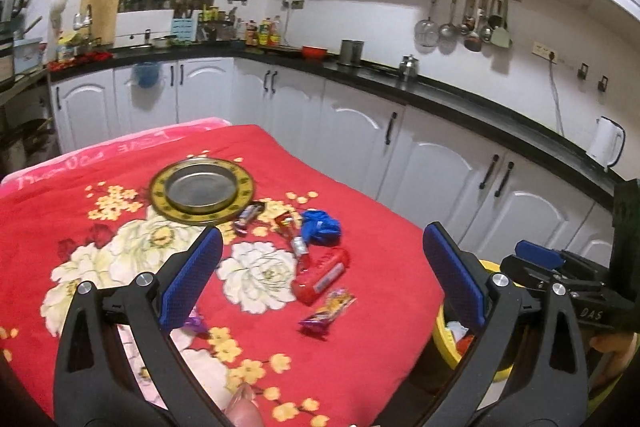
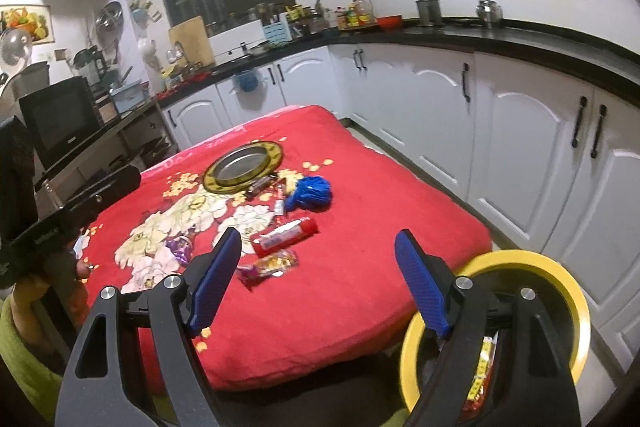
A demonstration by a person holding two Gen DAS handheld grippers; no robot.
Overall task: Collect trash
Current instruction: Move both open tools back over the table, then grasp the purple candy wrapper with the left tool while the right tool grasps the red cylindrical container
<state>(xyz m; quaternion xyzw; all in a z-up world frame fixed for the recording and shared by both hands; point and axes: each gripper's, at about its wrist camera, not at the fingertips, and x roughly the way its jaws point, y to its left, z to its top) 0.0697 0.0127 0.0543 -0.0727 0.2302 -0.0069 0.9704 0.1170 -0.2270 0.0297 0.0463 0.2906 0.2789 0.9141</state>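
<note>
Trash lies on a table under a red flowered cloth [image 1: 360, 347]: a red tube packet [image 1: 322, 277] [image 2: 284, 237], a yellow and purple snack wrapper [image 1: 326, 311] [image 2: 268, 265], a crumpled blue bag [image 1: 322, 227] [image 2: 310, 193], small wrappers [image 1: 248, 219] and a purple wrapper [image 2: 180, 247]. My left gripper [image 1: 322, 283] hovers open over the near part of the table, holding nothing. To its right my right gripper [image 2: 320, 283] is open and empty too, above the table's near right corner. A yellow bin [image 2: 560, 279] [image 1: 448, 343] on the floor beside that corner holds wrappers.
A metal plate with a gold rim [image 1: 202, 191] [image 2: 244, 167] sits on the far part of the table. White cabinets under a black counter [image 1: 440, 87] run behind and along the right. A dark microwave [image 2: 56, 119] stands on a shelf at the left.
</note>
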